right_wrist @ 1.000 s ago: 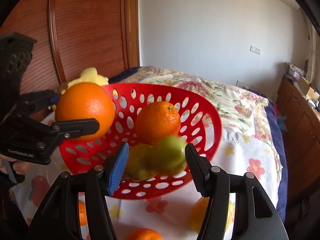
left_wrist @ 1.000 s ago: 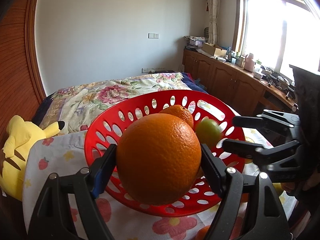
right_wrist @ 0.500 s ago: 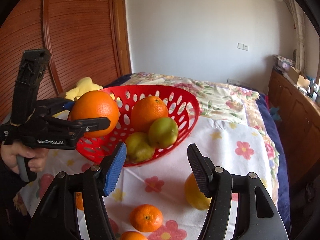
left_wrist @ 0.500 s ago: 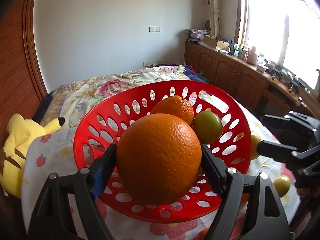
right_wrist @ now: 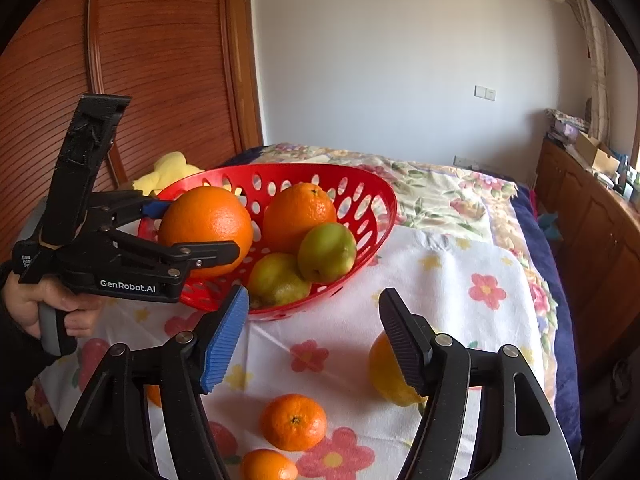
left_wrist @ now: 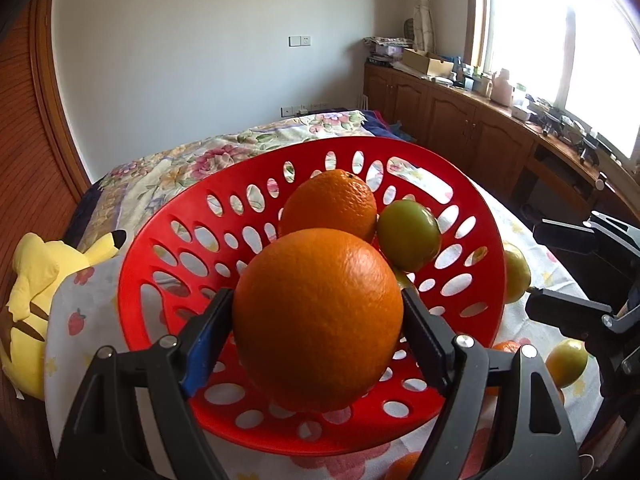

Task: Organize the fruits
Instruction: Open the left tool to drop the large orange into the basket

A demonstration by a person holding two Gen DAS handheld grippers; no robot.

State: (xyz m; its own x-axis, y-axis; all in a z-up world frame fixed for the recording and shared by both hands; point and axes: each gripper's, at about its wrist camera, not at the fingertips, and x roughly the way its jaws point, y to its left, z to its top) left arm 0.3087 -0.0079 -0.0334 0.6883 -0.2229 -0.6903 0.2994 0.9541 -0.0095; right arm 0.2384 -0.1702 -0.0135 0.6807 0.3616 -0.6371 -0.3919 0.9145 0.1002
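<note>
At nine o'clock in the right wrist view, a person's hand (right_wrist: 60,308) is gripping the handle of the left tool (right_wrist: 188,232), whose pads are clamping a large orange (right_wrist: 206,230) and holding it just above the near rim of the red basket (right_wrist: 376,208), probably so it can be lowered among the fruit already gathered there. Its skin is looking bright, pebbled and glossy, and it is filling the span between the pads. Moving toward the centre, a second orange (right_wrist: 300,216), stem end up, is sitting against the back of the basket, with a green fruit (right_wrist: 328,252) leaning on it and a yellow-green fruit (right_wrist: 278,280) lying at the front, all three touching. At six o'clock the right tool (right_wrist: 314,336) is hovering over the flowered cloth (right_wrist: 460,264) covering the desk; its jaws are opening with nothing between them, seemingly getting ready for one of the loose fruits. Below it a small mandarin (right_wrist: 294,422) is lying at six o'clock with another mandarin (right_wrist: 268,466) nearer the lower edge, and at four o'clock a yellow-orange fruit (right_wrist: 384,372) is resting partly hidden behind the right pad. These loose pieces are waiting outside the basket.
</note>
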